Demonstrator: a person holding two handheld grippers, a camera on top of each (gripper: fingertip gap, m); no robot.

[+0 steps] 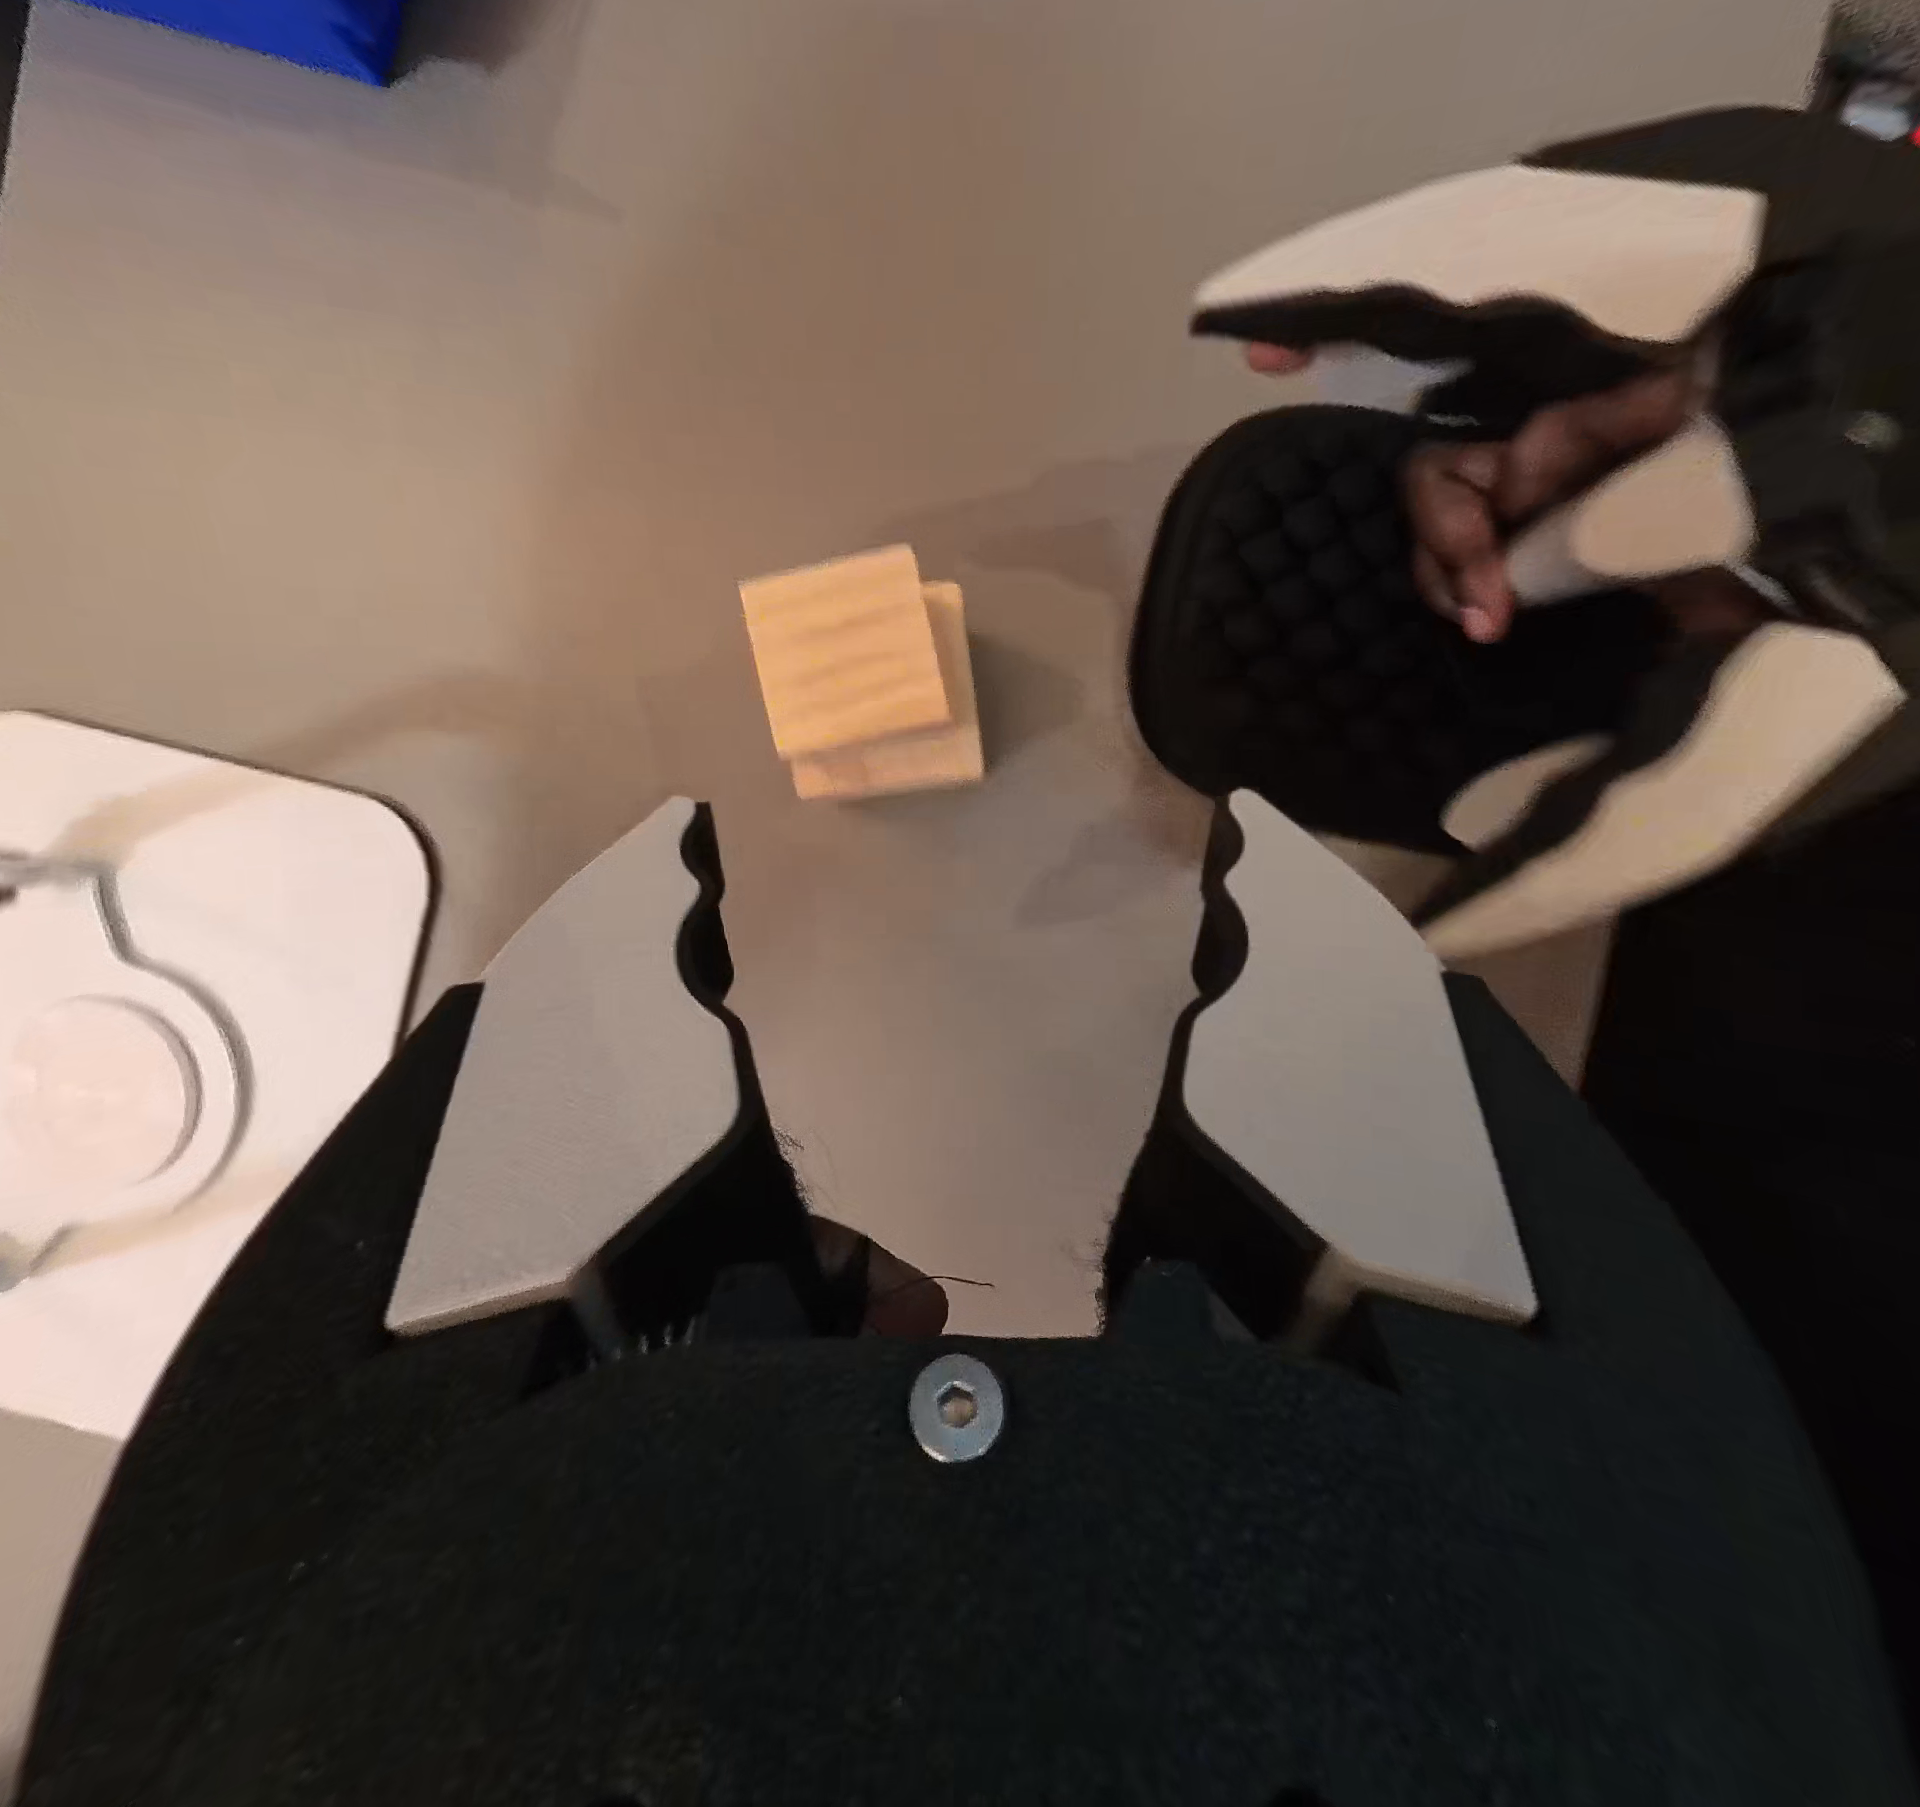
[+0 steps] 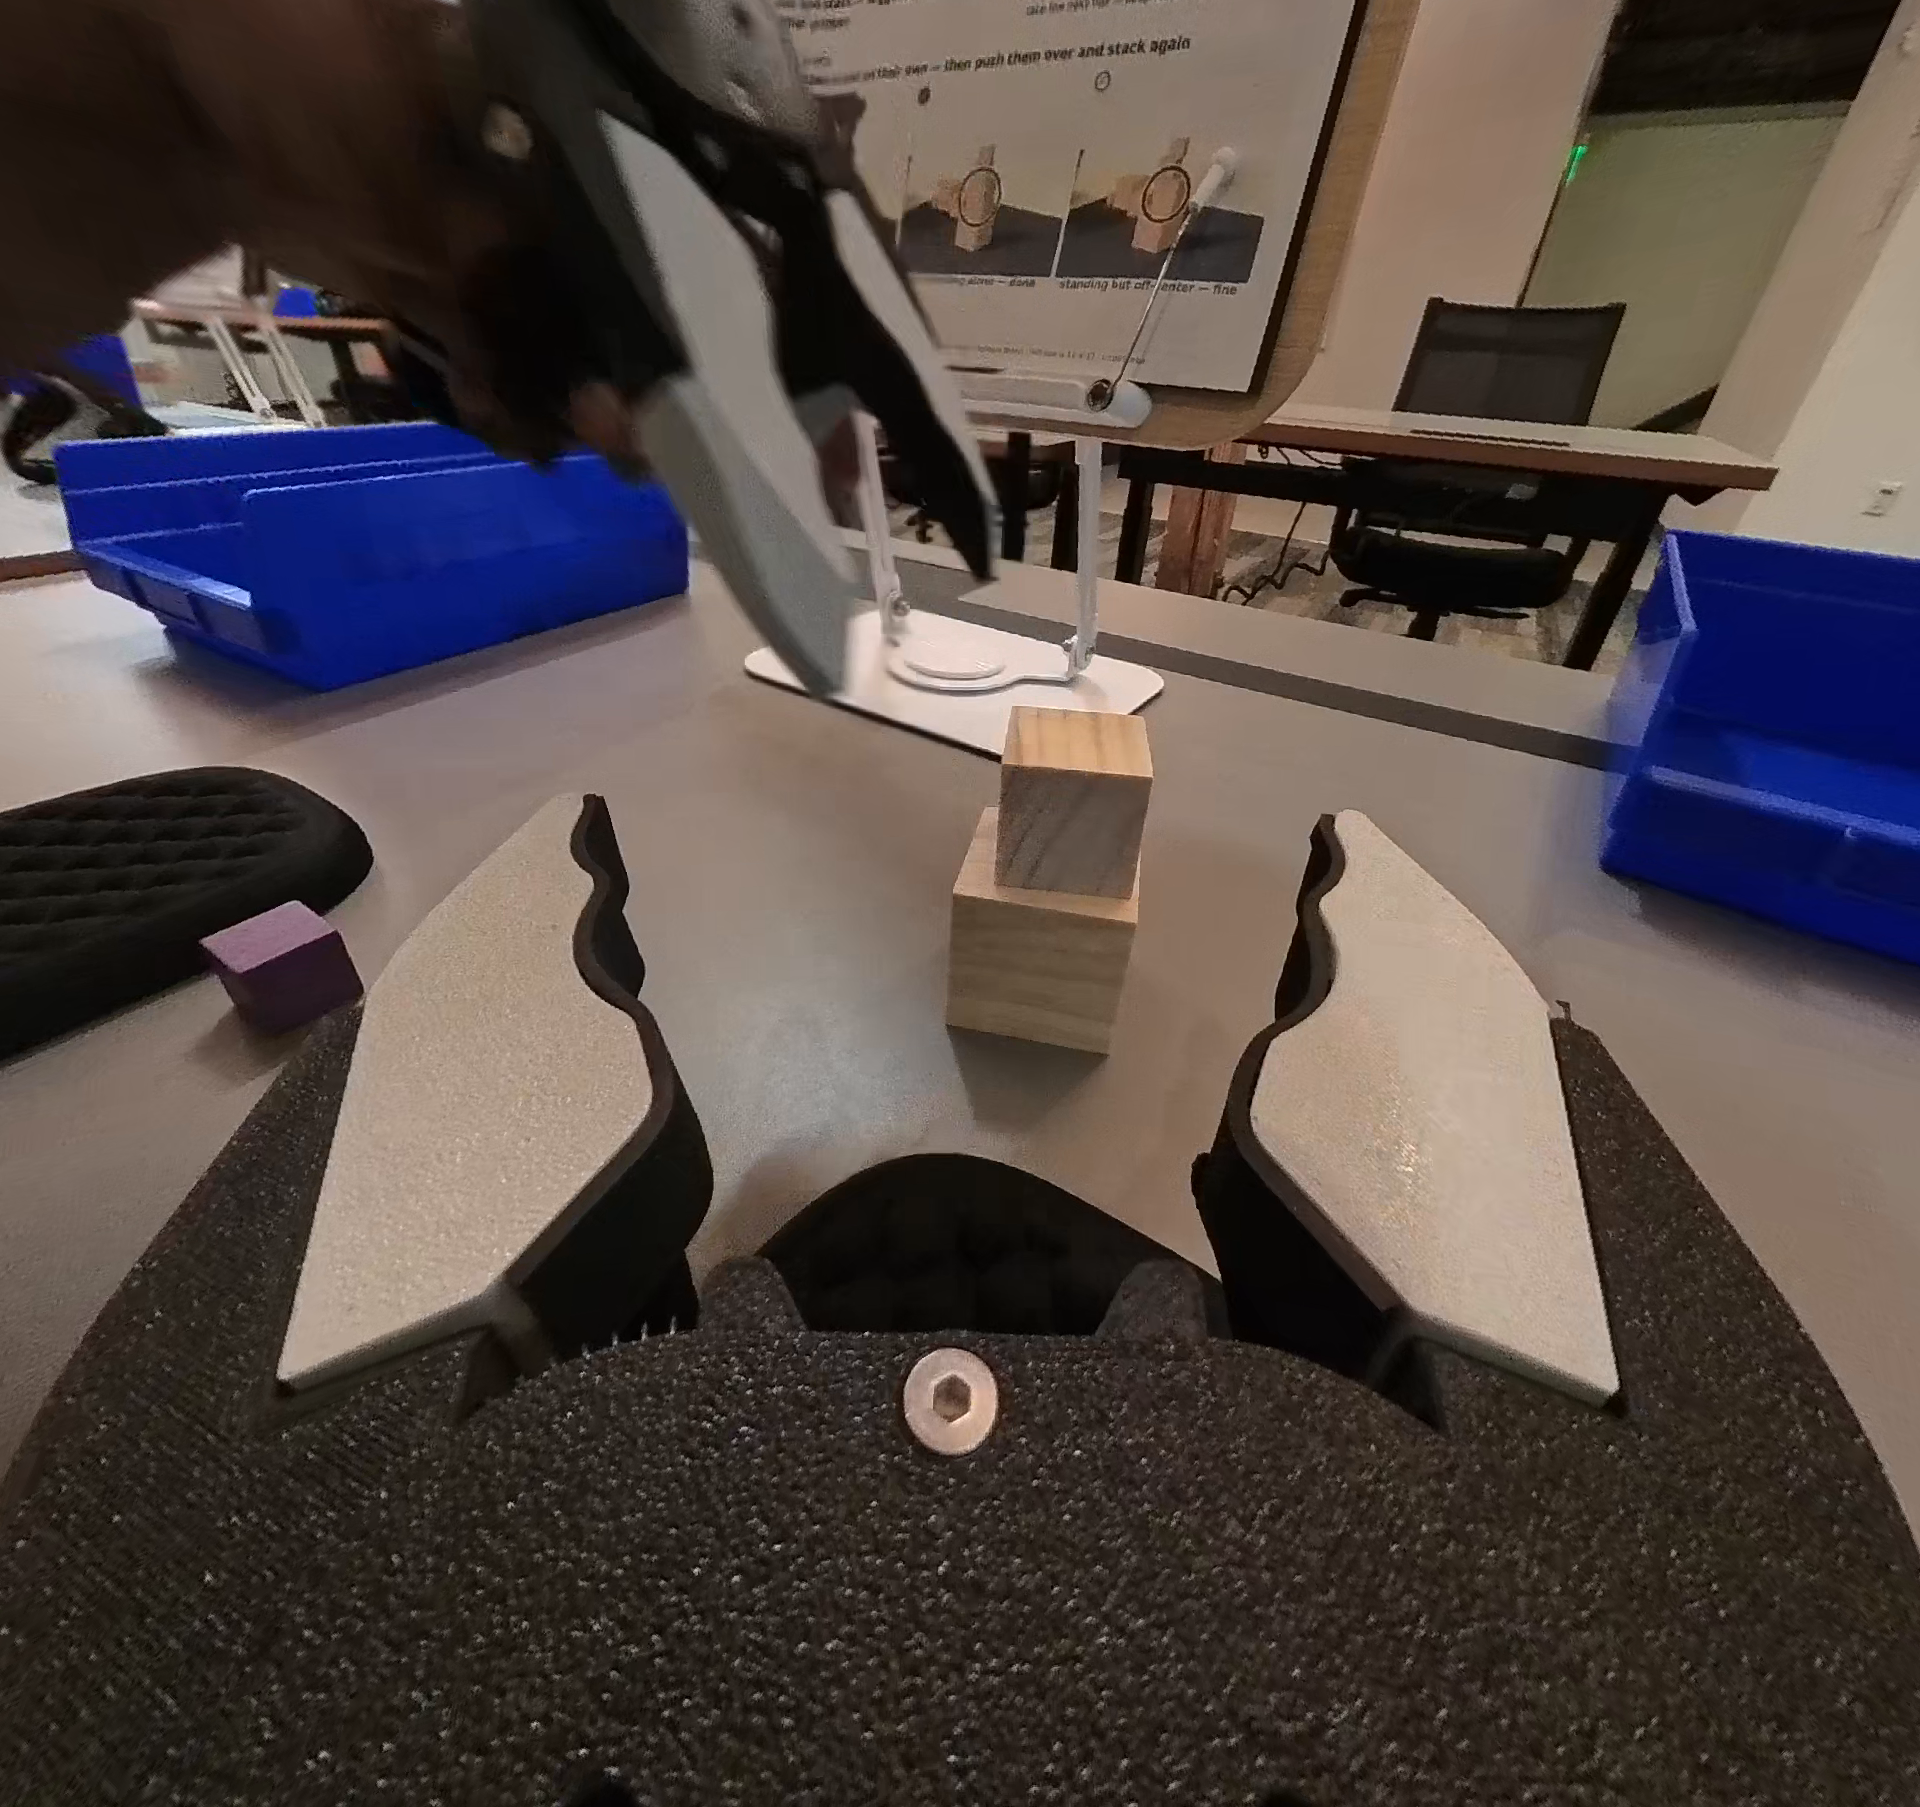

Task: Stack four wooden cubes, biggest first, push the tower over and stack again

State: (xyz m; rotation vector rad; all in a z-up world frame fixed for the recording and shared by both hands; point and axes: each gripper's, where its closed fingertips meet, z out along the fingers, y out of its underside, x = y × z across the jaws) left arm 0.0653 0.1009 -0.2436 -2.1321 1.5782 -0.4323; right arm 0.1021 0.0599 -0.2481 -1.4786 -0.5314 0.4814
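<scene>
Plainly both tools are spread with nothing held, the left tool (image 1: 961, 822) hanging above the two stacked wooden cubes (image 2: 1049, 884) on the surface (image 2: 727, 822), the right tool (image 2: 961, 822) low just before them.

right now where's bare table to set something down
Bare grey table lies between the blue bin and the wooden block stack. Crowded near the black pad and purple cube.
</scene>
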